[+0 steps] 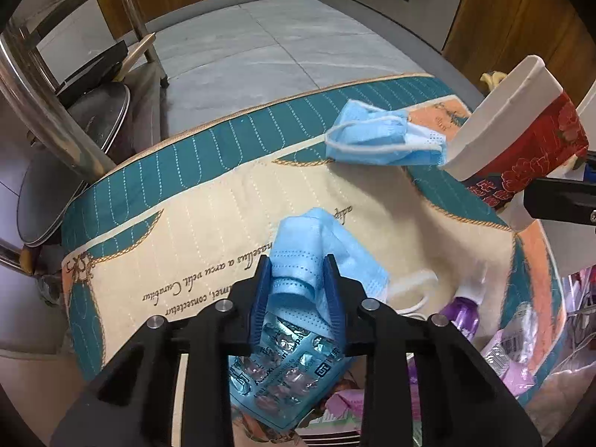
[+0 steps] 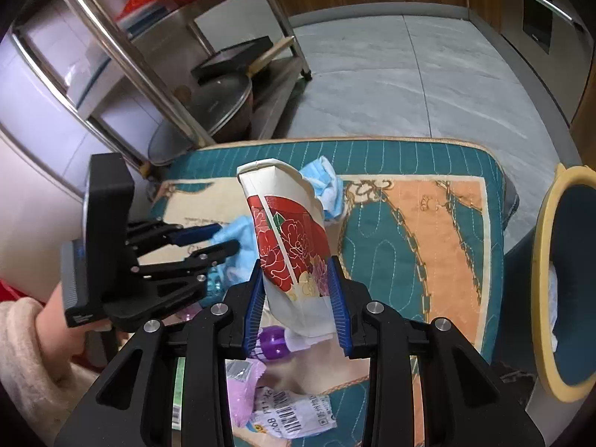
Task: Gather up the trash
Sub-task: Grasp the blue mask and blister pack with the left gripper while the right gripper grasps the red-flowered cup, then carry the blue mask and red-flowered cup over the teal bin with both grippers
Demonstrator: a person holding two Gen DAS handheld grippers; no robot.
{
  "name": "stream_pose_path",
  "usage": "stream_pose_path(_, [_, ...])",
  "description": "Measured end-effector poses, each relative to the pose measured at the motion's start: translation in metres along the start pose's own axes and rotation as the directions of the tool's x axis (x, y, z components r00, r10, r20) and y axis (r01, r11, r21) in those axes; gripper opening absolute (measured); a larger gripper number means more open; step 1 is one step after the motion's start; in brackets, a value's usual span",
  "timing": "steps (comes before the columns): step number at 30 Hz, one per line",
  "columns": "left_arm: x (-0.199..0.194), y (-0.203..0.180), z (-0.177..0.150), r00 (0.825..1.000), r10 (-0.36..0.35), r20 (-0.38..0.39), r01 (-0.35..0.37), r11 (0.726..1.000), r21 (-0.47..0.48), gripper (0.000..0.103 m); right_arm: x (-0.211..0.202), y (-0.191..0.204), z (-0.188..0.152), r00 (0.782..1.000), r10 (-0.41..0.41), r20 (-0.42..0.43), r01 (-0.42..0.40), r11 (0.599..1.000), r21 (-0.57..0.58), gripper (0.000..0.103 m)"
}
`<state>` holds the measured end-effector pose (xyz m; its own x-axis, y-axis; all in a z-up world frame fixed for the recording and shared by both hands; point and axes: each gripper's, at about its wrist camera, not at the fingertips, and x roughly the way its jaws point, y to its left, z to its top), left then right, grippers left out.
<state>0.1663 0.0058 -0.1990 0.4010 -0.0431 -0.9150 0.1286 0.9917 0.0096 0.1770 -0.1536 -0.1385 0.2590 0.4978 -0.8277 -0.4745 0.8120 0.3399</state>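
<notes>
My left gripper [image 1: 298,283] is shut on a crumpled blue face mask [image 1: 316,238] lying on the quilted teal and cream mat [image 1: 186,223]. A silver-blue blister pack [image 1: 287,368] lies just beneath the fingers. My right gripper [image 2: 296,290] is shut on a crushed white paper cup with red flowers [image 2: 287,223], held clear of the mat; the cup [image 1: 521,141] also shows at the right of the left wrist view. A second blue mask [image 1: 383,138] lies near the mat's far edge. From the right wrist view, the left gripper [image 2: 227,240] sits left of the cup.
A teal bin with a yellow rim [image 2: 540,279] stands right of the mat. A purple bottle [image 2: 273,342], a pink wrapper [image 2: 242,383] and a barcoded bag [image 2: 294,409] lie at the near edge. A metal rack with a lidded pan [image 2: 223,100] stands at the back left.
</notes>
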Motion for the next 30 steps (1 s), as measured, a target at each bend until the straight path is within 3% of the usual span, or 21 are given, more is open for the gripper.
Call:
stream_pose_path(6, [-0.015,0.001,0.003,0.999,0.009,0.044,-0.009,1.000,0.001,0.025,-0.012,0.001,0.004,0.999,0.025,0.028,-0.025,1.000,-0.009,0.034])
stream_pose_path(11, [-0.043,-0.006,0.014,0.991,0.017,0.134,-0.019,1.000,0.012,0.025,-0.031,0.005,0.005,0.996,0.040,0.076,-0.038,0.999,-0.027,0.034])
stream_pose_path(17, [-0.078,-0.021,0.026,0.979,-0.001,0.203,-0.002,1.000,0.013,0.025,-0.057,-0.001,-0.002,0.994,-0.022,0.111,0.027,0.999,-0.042,0.034])
stream_pose_path(21, [-0.116,-0.035,0.034,0.958,-0.026,0.287,0.025,1.000,0.004,0.025,-0.082,-0.008,-0.008,0.986,-0.068,0.153,0.070,0.998,-0.009,0.034])
stream_pose_path(26, [-0.157,-0.062,0.043,0.920,-0.019,0.391,0.007,0.999,0.032,0.025,-0.121,-0.026,-0.024,0.969,-0.121,0.215,0.110,0.992,0.062,0.035])
stream_pose_path(30, [-0.167,-0.080,0.045,0.911,-0.041,0.411,0.032,0.999,0.029,0.025,-0.141,-0.043,-0.039,0.959,-0.158,0.234,0.142,0.986,0.084,0.035])
